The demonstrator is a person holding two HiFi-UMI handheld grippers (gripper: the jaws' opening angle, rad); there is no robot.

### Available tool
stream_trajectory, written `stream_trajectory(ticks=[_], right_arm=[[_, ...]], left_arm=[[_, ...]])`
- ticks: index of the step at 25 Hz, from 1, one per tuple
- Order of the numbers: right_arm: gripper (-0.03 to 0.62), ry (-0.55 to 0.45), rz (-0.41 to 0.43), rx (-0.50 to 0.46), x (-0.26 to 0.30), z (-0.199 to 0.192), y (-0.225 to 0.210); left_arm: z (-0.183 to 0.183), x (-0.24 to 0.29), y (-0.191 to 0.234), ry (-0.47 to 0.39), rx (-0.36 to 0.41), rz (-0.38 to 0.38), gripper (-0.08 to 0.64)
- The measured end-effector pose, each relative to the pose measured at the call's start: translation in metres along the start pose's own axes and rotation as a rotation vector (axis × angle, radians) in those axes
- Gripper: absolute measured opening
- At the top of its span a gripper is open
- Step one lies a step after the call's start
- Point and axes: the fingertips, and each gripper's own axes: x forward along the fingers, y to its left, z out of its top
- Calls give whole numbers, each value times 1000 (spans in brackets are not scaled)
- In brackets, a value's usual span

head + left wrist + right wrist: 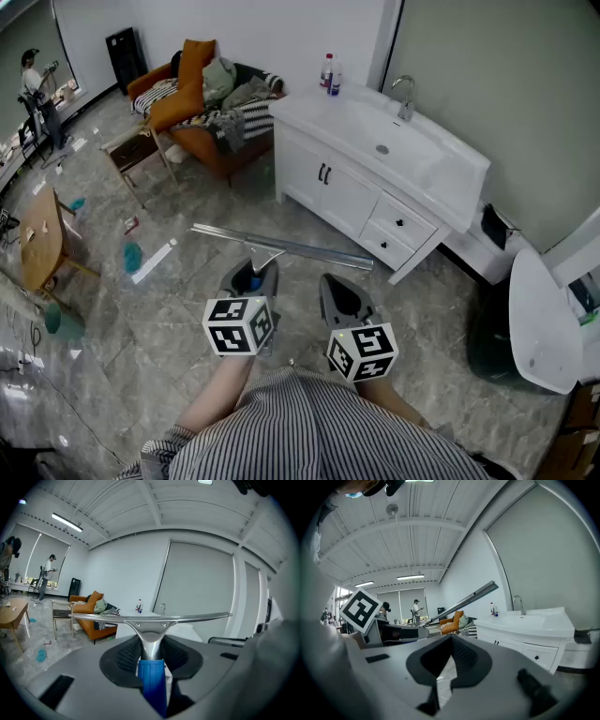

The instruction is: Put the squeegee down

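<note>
The left claw [254, 274] was clamped on the long silver metal squeegee with a blue handle [300, 249]. It held it up in the air over the grey stone floor [169, 319], near the white sink cabinet [337, 187]. The right claw [339, 298] had its jaws together with nothing in them. I think the putting down had not begun. Next it needed lowering onto a flat spot, then the left claw letting go.

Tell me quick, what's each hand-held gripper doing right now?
Left hand-held gripper: closed on the squeegee, gripping its blue handle.
Right hand-held gripper: closed, nothing in it.
</note>
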Motion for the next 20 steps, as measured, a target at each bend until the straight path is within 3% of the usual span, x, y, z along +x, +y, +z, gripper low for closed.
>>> stream_trajectory(ticks=[13, 20], right_arm=[[15, 36, -30, -10, 1, -11, 1], [15, -36, -66, 86, 3, -1, 3]], left_arm=[[0, 0, 0, 2, 9, -29, 129], [0, -4, 3, 10, 29, -62, 129]])
